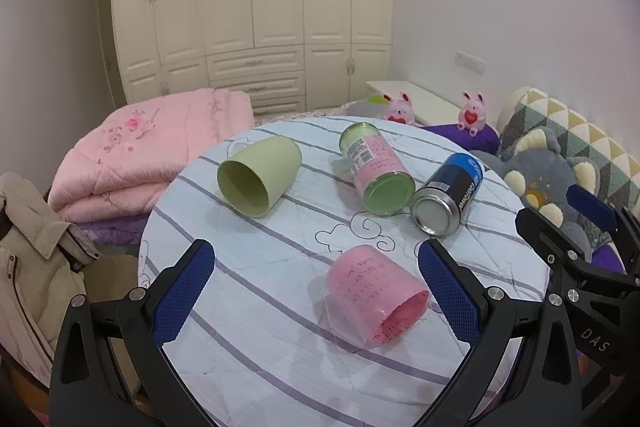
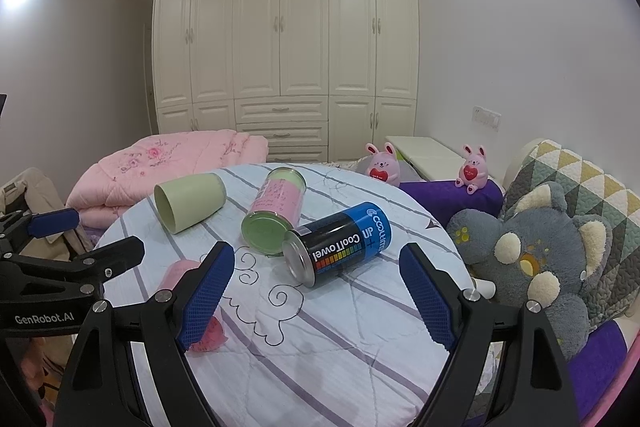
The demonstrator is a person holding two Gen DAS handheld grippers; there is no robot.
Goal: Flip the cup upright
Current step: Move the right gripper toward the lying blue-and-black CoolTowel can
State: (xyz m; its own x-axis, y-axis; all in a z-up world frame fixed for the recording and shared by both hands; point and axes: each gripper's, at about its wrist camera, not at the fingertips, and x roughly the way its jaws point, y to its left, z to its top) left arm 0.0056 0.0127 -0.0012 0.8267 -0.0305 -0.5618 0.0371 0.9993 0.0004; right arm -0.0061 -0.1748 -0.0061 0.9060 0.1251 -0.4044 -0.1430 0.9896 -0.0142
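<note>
A pink cup (image 1: 374,301) lies on its side on the round striped table (image 1: 256,347), mouth toward me and to the right. My left gripper (image 1: 316,291) is open, its blue pads on either side of the pink cup and a little above it. A green cup (image 1: 258,181) lies on its side at the far left, mouth toward me. My right gripper (image 2: 316,301) is open and empty over the table, near a black and blue can (image 2: 340,245). In the right wrist view the pink cup (image 2: 182,273) is partly hidden behind my left finger.
A pink and green can (image 1: 376,169) and the black and blue can (image 1: 450,199) lie on their sides at the back right. A folded pink quilt (image 1: 140,155) lies to the left, plush toys (image 2: 532,259) to the right, a wardrobe (image 2: 284,39) behind.
</note>
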